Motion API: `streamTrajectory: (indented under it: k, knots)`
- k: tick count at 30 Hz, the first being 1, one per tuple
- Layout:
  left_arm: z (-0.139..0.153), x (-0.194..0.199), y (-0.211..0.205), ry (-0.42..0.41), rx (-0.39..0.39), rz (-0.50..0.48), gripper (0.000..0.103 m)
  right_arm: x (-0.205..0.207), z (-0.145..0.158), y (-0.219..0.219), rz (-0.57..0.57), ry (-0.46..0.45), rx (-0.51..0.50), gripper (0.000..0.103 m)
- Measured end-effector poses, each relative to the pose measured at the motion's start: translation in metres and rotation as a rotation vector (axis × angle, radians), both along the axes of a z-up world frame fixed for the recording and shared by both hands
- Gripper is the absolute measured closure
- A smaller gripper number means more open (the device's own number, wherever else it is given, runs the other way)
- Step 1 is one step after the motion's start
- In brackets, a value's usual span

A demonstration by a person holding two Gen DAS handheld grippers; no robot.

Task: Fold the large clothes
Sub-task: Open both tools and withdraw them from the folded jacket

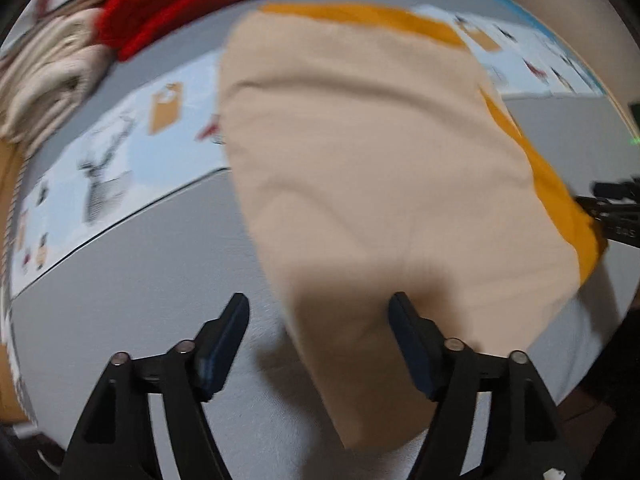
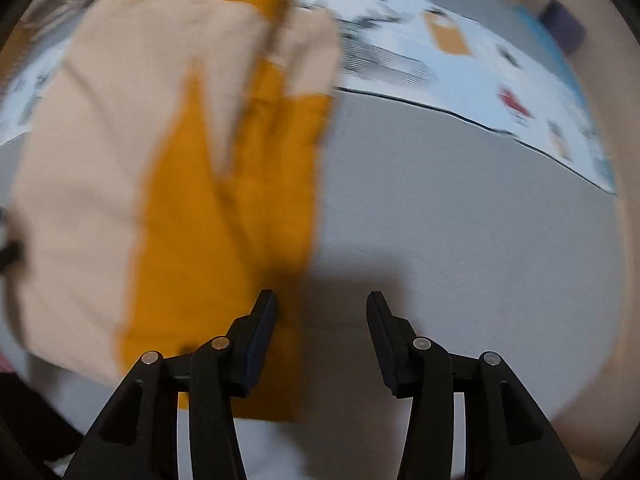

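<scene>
A folded beige garment with mustard-yellow panels point(image 1: 360, 152) lies flat on the grey bed sheet point(image 1: 132, 292). My left gripper point(image 1: 320, 308) hovers open over the garment's near left edge, nothing between its fingers. In the right wrist view the same garment point(image 2: 160, 160) fills the left half, its yellow part point(image 2: 228, 220) toward the middle. My right gripper point(image 2: 322, 304) stands open above the garment's near right edge, its left finger over the yellow cloth, gripping nothing. The right gripper's black tip point(image 1: 616, 212) shows at the right edge of the left wrist view.
A red garment point(image 1: 192, 0) and a cream knit one point(image 1: 48, 76) are piled at the far left of the bed. A light-blue printed strip with a deer and tags point(image 1: 108, 176) runs across the sheet behind the garment. A purple object point(image 2: 564, 28) sits at the far right.
</scene>
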State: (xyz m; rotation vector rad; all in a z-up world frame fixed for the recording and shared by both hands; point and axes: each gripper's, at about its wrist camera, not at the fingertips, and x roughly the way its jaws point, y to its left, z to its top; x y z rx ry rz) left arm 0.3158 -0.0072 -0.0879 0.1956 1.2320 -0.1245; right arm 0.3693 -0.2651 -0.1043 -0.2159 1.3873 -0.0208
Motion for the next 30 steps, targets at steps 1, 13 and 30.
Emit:
streamTrajectory:
  k: [1, 13, 30]
  knots:
    - [0.008, -0.006, 0.002, -0.029, -0.002, 0.027, 0.032, -0.003, 0.009, -0.007, -0.025, -0.029, -0.004, 0.056]
    - [0.081, -0.122, -0.007, -0.436, -0.074, 0.127, 0.008, -0.117, 0.133, -0.004, -0.033, -0.579, 0.121, 0.020]
    - [0.074, -0.184, -0.016, -0.347, -0.167, 0.243, 0.007, -0.206, 0.117, 0.038, 0.006, -0.550, 0.187, 0.016]
